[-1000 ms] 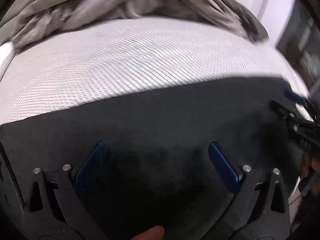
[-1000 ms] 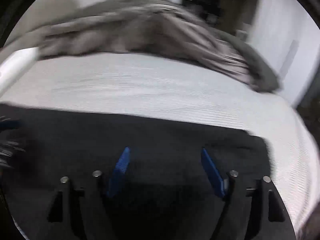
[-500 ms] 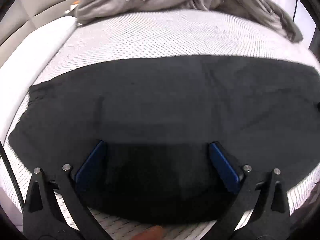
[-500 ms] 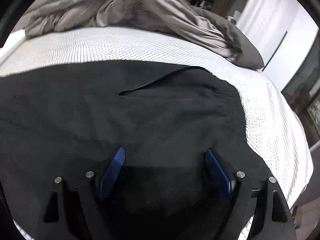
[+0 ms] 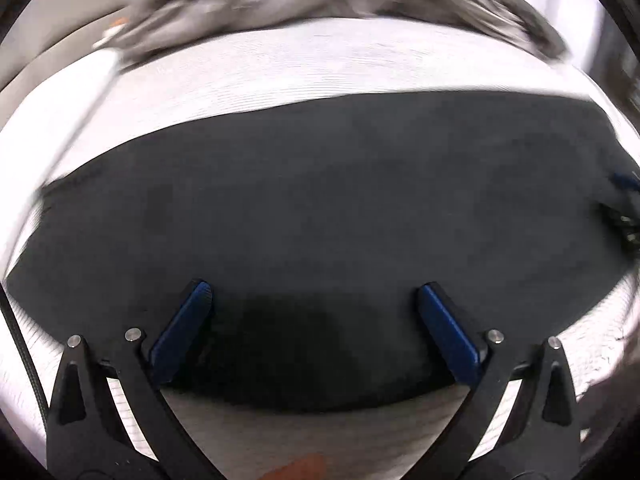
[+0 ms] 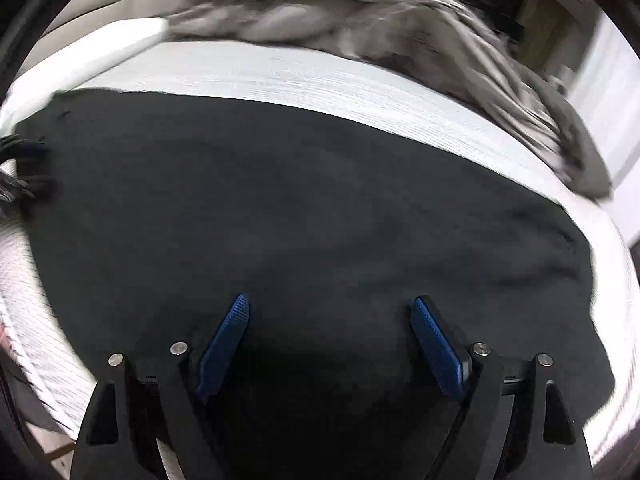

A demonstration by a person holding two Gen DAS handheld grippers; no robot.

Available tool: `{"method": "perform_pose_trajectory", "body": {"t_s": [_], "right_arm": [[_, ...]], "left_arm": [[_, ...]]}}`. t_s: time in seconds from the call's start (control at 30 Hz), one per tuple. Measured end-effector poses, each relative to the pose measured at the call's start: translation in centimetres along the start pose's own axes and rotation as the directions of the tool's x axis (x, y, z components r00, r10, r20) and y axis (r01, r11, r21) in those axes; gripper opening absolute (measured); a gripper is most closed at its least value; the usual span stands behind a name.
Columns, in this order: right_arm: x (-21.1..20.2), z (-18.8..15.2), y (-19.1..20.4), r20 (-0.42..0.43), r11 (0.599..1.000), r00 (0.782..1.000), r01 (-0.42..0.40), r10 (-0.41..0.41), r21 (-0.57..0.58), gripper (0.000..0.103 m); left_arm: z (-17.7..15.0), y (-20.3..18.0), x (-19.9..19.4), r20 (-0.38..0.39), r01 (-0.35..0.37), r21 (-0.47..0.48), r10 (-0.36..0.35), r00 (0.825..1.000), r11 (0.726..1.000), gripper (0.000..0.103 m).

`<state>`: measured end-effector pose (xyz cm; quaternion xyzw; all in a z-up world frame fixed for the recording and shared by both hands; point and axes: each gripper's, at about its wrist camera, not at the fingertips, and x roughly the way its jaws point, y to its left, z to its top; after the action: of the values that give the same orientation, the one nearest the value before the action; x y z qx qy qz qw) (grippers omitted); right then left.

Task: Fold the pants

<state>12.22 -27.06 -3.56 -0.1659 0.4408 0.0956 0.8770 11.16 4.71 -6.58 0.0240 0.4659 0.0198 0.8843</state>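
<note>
left tongs (image 5: 312,292): blue-padded fingers (image 5: 182,334) spread wide, pinching nothing, hovering over the near edge of the black pants (image 5: 320,208). right tongs (image 6: 330,306): fingers (image 6: 438,346) likewise spread apart, empty, poised above the same garment. pants: one dark slab of cloth lying flat on the white ribbed bed cover (image 5: 304,60), directly ahead of and beneath both pairs of tongs; long axis runs crosswise to the fingers, left to right in each view. in the left wrist view the left end of the cloth lies well left of the tongs and the near hem passes just under the fingertips, with bare cover showing between the finger bases. in the right wrist view the right end of the cloth lies to the right of the tongs. which end is waist and which is cuffs cannot be told. grey rumpled duvet (image 6: 360,20): beyond the pants, at the far side of the cover, apart from the garment. both views blurred.
</note>
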Motion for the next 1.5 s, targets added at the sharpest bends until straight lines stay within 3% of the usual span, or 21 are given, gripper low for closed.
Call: {"method": "perform_pose_trajectory", "body": {"t_s": [0.07,0.13,0.23,0.33,0.43,0.5,0.53,0.67,0.8,0.83,0.93,1.0,1.07,1.13,1.17,1.2,1.27,1.37,1.43,1.47,1.5], "right_arm": [[0.4,-1.5,-4.8,-0.032,0.988,0.994,0.104,-0.101,0.113,0.088],[0.8,-2.4,-8.3,-0.062,0.970,0.990,0.136,-0.126,0.203,0.088],[-0.3,-3.0,-10.9,-0.041,0.951,0.995,0.099,-0.091,0.292,0.088],[-1.1,-2.1,-9.3,0.004,0.968,0.997,0.069,-0.073,0.240,0.088],[-1.2,-1.3,-5.8,0.028,0.989,0.999,0.031,-0.036,0.148,0.088],[-0.9,-1.1,-3.5,0.019,0.997,0.999,0.025,-0.027,0.076,0.088],[-0.5,-1.0,-3.3,0.017,0.998,0.999,0.029,-0.030,0.060,0.088],[-0.5,-1.4,-2.6,0.016,0.999,1.000,0.025,-0.025,0.040,0.088],[0.0,-1.6,-5.4,-0.001,0.995,0.999,0.044,-0.044,0.091,0.088],[-0.1,-1.7,-5.6,-0.004,0.994,0.999,0.040,-0.040,0.104,0.088],[-0.3,-1.9,-6.1,-0.003,0.993,0.999,0.038,-0.038,0.113,0.088],[-0.6,-1.9,-5.6,-0.001,0.994,0.999,0.053,-0.053,0.090,0.088],[-0.7,-1.8,-5.1,0.002,0.996,0.998,0.059,-0.060,0.065,0.088],[-0.4,-1.7,-4.8,-0.001,0.997,0.998,0.058,-0.058,0.050,0.088],[-0.4,-1.7,-4.8,-0.002,0.997,0.999,0.055,-0.054,0.048,0.088],[-0.3,-1.7,-4.9,-0.002,0.998,0.999,0.046,-0.046,0.050,0.088],[-0.1,-1.6,-5.1,-0.004,0.998,0.999,0.041,-0.041,0.055,0.088],[-0.2,-1.9,-5.5,-0.001,0.997,0.999,0.040,-0.040,0.060,0.088],[-0.4,-2.2,-5.9,0.004,0.997,1.000,0.028,-0.028,0.066,0.088],[-0.2,-2.2,-6.2,0.007,0.997,1.000,0.019,-0.019,0.073,0.088],[-0.3,-2.3,-6.5,0.010,0.996,1.000,0.007,-0.008,0.084,0.088]], "left_arm": [[-0.9,2.6,-0.4,-0.012,0.003,-0.072,-0.004,1.000,0.997,0.102],[-1.3,4.5,-1.1,-0.002,-0.007,-0.131,0.007,1.000,0.991,0.102],[-0.8,4.0,-2.6,0.042,0.048,-0.160,-0.042,0.998,0.986,0.102],[2.3,1.1,-2.6,0.095,0.071,-0.123,-0.060,0.994,0.990,0.101],[5.8,-3.8,-0.5,0.085,0.089,-0.047,-0.084,0.993,0.995,0.089],[7.9,-5.9,2.2,0.047,0.051,-0.045,-0.049,0.998,0.998,0.052],[9.1,-6.6,3.9,0.013,0.035,-0.040,-0.034,0.999,0.999,0.046],[9.6,-6.0,5.0,0.009,0.054,-0.066,-0.053,0.999,0.996,0.046],[7.9,-0.8,4.5,0.010,-0.123,-0.161,0.127,0.992,0.979,0.045],[7.4,0.3,4.1,0.008,-0.115,-0.183,0.119,0.993,0.976,0.045],[5.5,3.1,0.1,0.095,0.015,-0.232,0.008,0.995,0.973,0.038],[3.6,4.7,-2.5,0.155,-0.061,-0.254,0.103,0.983,0.965,0.042],[2.1,6.9,-1.8,0.098,-0.137,-0.297,0.173,0.980,0.945,0.042],[0.5,10.1,0.7,0.001,-0.150,-0.363,0.161,0.987,0.920,0.042],[-0.4,11.7,1.0,0.019,-0.117,-0.405,0.137,0.990,0.907,0.040],[-0.8,12.8,0.2,0.026,-0.138,-0.436,0.166,0.986,0.889,0.030],[-1.7,14.0,-1.8,0.030,-0.221,-0.473,0.267,0.963,0.853,0.021],[-3.4,14.6,-4.0,0.050,-0.169,-0.515,0.226,0.973,0.840,0.021],[-4.2,14.1,-5.3,0.057,-0.157,-0.502,0.213,0.975,0.851,0.021],[-4.8,13.6,-6.1,0.057,-0.159,-0.498,0.216,0.975,0.852,0.024],[-5.7,12.7,-7.2,0.070,-0.137,-0.493,0.196,0.978,0.859,0.035]]}}
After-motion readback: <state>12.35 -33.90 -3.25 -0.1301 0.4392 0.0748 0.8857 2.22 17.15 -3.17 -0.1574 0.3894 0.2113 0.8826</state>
